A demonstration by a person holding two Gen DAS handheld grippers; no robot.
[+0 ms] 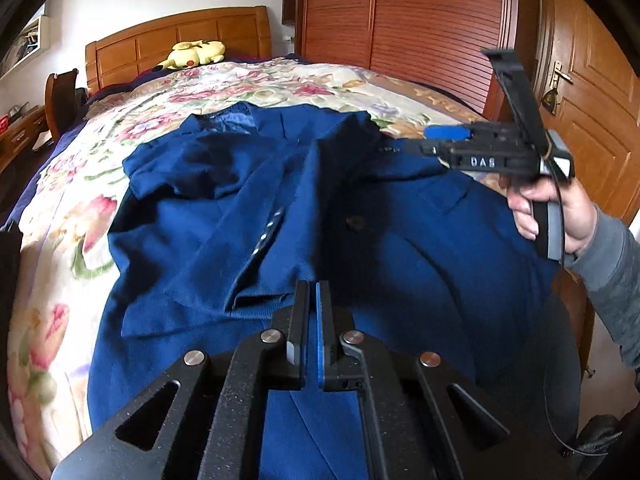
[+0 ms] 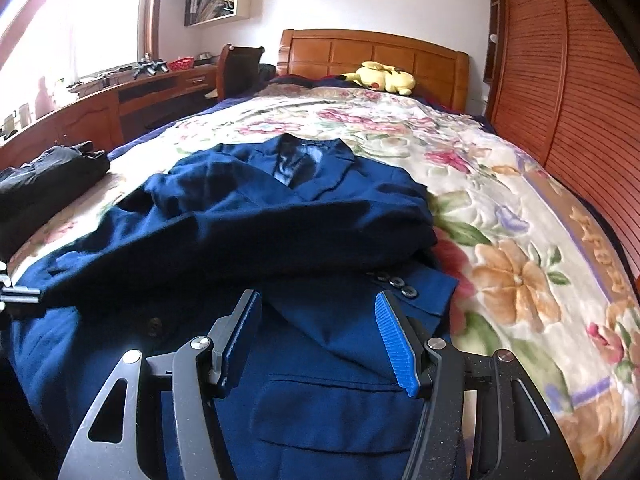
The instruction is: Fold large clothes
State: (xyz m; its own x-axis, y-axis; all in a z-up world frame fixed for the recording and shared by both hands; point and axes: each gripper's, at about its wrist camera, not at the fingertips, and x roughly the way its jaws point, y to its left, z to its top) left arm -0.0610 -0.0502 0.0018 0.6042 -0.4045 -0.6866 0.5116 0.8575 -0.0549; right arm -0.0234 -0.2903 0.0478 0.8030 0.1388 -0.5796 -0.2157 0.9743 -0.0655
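A navy blue suit jacket lies front up on the flowered bedspread, collar toward the headboard. One sleeve is folded across its chest, and the cuff buttons show at the right. My left gripper hovers over the jacket's lower middle, shut, with no cloth visible between its pads. A hand holds my right gripper above the jacket's right side. In the right wrist view that gripper stands open over the folded sleeve and a flap pocket, with nothing between its fingers.
A yellow plush toy lies by the wooden headboard. A dark garment sits on the bed's left edge. A slatted wardrobe and a door stand to the right, a desk and chair to the left.
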